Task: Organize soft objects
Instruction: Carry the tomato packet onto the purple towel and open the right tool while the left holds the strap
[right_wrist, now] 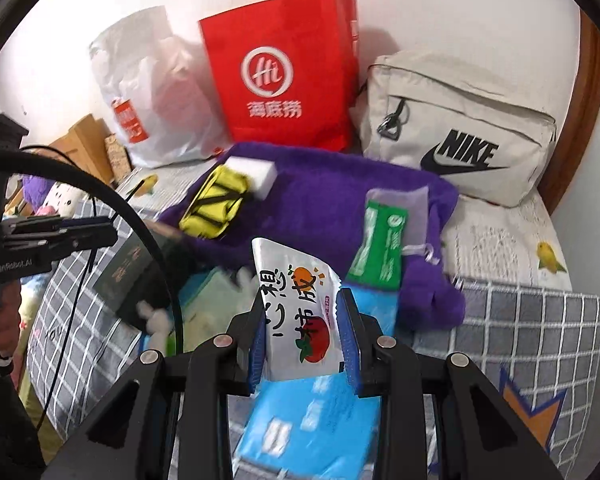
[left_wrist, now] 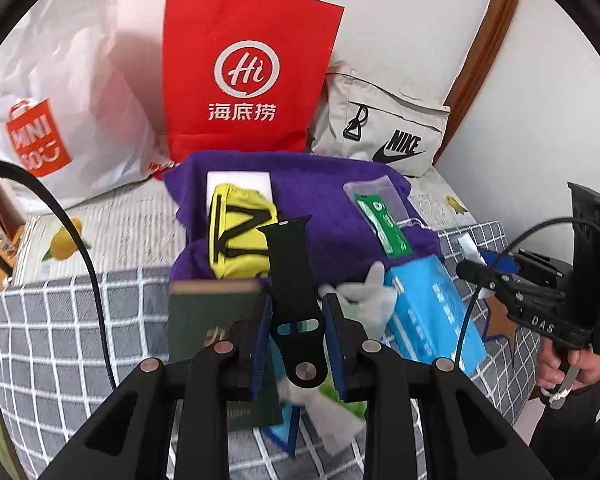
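Over the near checked blanket, the left gripper (left_wrist: 296, 344) is clamped on a dark green rubber watch strap (left_wrist: 294, 280) and the right gripper (right_wrist: 304, 340) on a white printed snack sachet (right_wrist: 300, 304), both items' long axes pointing toward the far red paper bag (left_wrist: 248, 76).

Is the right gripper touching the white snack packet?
Touching. In the right wrist view, the right gripper has both blue pads pressed against the sides of the white snack packet, lifting it off the bed.

Red paper bag (left_wrist: 252, 76), white plastic bag (left_wrist: 60, 120), checked grey sheet (left_wrist: 60, 320)
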Motion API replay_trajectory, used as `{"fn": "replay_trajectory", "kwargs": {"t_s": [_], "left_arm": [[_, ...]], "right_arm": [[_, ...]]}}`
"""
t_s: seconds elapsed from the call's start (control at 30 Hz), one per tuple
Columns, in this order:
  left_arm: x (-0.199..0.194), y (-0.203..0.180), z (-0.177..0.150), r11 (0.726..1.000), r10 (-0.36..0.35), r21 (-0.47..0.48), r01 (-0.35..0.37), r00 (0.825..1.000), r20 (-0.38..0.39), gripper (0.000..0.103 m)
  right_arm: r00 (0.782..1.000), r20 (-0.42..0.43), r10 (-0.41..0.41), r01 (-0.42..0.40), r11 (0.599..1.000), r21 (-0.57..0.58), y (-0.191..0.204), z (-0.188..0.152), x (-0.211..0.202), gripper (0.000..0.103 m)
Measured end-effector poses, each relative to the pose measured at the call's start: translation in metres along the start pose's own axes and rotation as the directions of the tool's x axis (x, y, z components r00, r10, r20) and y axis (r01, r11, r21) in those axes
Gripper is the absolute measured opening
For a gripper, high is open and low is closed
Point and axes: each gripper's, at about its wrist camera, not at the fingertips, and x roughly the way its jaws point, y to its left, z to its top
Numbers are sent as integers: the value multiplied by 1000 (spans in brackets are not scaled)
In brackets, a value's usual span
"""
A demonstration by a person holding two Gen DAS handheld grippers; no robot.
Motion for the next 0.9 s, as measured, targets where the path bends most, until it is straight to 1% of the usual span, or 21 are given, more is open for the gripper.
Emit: {"fn": "replay_trajectory", "kwargs": {"t_s": [0.1,0.23,0.43,0.7,0.77,0.83,0.9], "left_arm": [[12,3,9,1000,-17,-14,17,1000,-6,25],[28,6,18,1000,-20,-24,20,1000,-18,25],[49,12,34,1000,-16,-24,15,999,-39,25],[72,14,54,1000,-21,-20,20,998,-62,25],[76,14,57,1000,-21,-17,20,998,-65,25],[80,14,59,1000,-24,-16,23,997,-71,25],[83,13,60,1000,-26,-14,25,997,-78,25]], "right_arm": [[1000,-2,3,-3,1000,16,-16,16,11,32],[1000,-20,10,-9,1000,18,-33,36,30,32],[996,-91,6,-5,1000,13,-52,58,79,32],[981,-192,-15,11,1000,-20,-63,66,134,33],[977,-213,-9,6,1000,-16,-64,67,144,37],[970,-244,17,-19,1000,-5,-66,67,153,37],[962,-272,28,-30,1000,-3,-66,65,160,45]]}}
